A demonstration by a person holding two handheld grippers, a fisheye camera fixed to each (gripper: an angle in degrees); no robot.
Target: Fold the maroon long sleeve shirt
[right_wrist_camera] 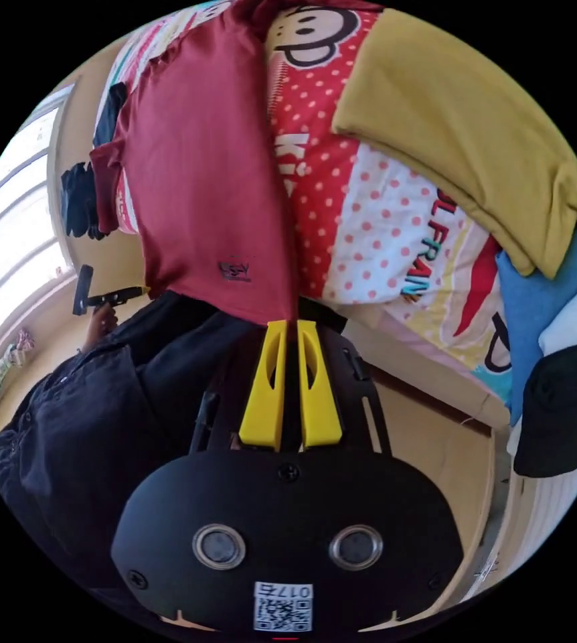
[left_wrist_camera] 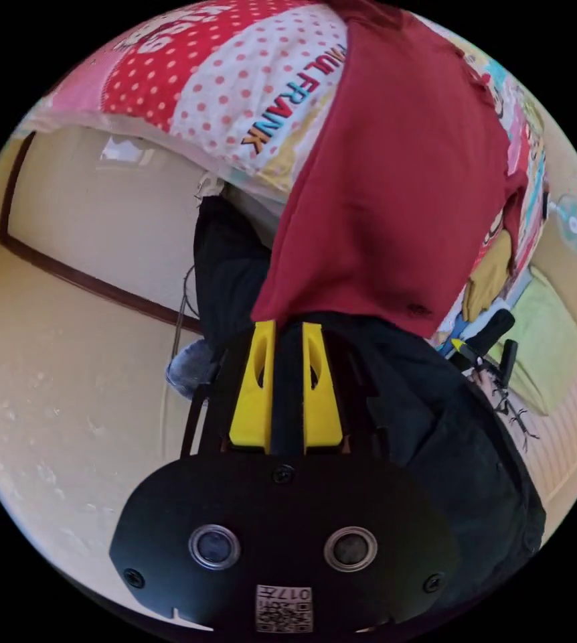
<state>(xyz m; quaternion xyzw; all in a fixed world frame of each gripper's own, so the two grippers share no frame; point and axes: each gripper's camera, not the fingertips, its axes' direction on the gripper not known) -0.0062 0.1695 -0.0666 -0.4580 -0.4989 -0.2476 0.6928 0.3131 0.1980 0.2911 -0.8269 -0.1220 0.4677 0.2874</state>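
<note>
Both pairs of yellow jaws are pressed nearly together, each pinching the hem edge of the maroon shirt. In the left gripper view, the left gripper (left_wrist_camera: 287,326) grips a hem corner at 6 o'clock of the shirt (left_wrist_camera: 395,181), and the cloth runs up toward 12 o'clock, spread over the dotted bedspread (left_wrist_camera: 235,87); its long axis lies from 6 to 12. The other gripper (left_wrist_camera: 466,348) shows at 4 o'clock, beside the person's dark clothes (left_wrist_camera: 449,442).

In the right gripper view, the right gripper (right_wrist_camera: 287,325) holds the opposite hem corner, the shirt (right_wrist_camera: 201,167) again stretching to 12 o'clock, one sleeve (right_wrist_camera: 104,181) hanging out toward 9 o'clock. A mustard garment (right_wrist_camera: 462,134) lies at 1 o'clock on the bedspread (right_wrist_camera: 382,221), well apart from the shirt. The left gripper (right_wrist_camera: 111,295) appears at 9 o'clock, near the hem.
</note>
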